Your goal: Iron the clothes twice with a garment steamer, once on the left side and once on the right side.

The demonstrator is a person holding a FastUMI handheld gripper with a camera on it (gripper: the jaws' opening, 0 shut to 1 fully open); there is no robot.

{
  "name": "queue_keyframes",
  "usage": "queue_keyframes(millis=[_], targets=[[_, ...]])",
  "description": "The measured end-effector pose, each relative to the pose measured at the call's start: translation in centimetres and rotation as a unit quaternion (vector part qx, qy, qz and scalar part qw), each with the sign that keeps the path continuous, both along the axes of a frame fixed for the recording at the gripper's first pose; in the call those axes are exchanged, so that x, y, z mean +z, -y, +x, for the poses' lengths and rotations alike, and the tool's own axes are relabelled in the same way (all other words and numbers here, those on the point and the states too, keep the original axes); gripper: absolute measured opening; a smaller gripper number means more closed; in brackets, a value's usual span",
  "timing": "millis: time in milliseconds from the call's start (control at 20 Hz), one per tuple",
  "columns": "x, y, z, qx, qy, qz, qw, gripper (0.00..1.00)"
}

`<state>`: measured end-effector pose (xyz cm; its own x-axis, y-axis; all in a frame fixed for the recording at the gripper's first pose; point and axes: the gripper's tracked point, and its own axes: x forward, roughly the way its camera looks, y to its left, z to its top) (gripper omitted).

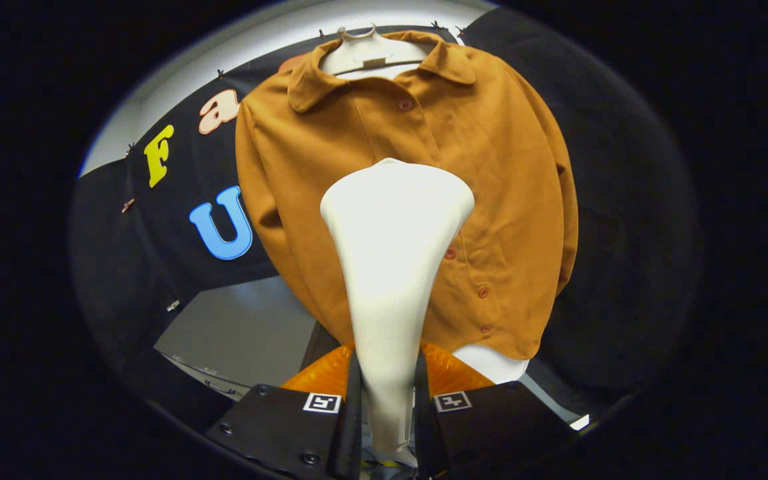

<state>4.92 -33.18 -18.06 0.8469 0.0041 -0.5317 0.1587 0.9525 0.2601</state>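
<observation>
Gripper (387, 407) clamped on the white garment steamer (394, 253), both fingers (351, 413) pressing the narrow handle from either side, jaws drawn close with only the handle between them. Steamer rising upright from the fingers, slim at the grip and flaring to a broad rounded head at the top. Head set in front of the brown shirt (491, 167), about mid-chest over the button placket; contact with the cloth or a small gap, cannot tell. Shirt hanging just beyond the fingers on a pale hanger (371, 53), collar spread open at the top, front buttoned, small reddish buttons (405, 105) running down to the hem, sleeves hanging down along both sides. Some folds in the cloth beside the steamer head on the left side. Below the hem, a patch of white surface (491, 363), its nature unclear. Orange parts (454, 377) of the gripper body showing to either side of the handle just behind the fingers, and a square black-and-white marker (322, 403) on each finger mount. Behind the shirt, the black cloth wall (624, 200) of the booth; lower down, left of the shirt, a grey panel (237, 327).
</observation>
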Motion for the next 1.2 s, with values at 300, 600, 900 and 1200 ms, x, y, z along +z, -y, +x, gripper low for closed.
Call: queue_keyframes(millis=[300, 600, 900, 1200], targets=[[3.9, 6.3, 2.1, -0.043, 0.052, -0.015, 0.998, 0.35], [3.6, 10.1, 4.6, -0.049, 0.05, -0.011, 0.997, 0.36], [1.2, 12.5, 6.7, -0.045, 0.031, 0.006, 0.998, 0.35], [-3.8, 11.9, 6.6, -0.019, -0.017, 0.063, 0.998, 0.36]])
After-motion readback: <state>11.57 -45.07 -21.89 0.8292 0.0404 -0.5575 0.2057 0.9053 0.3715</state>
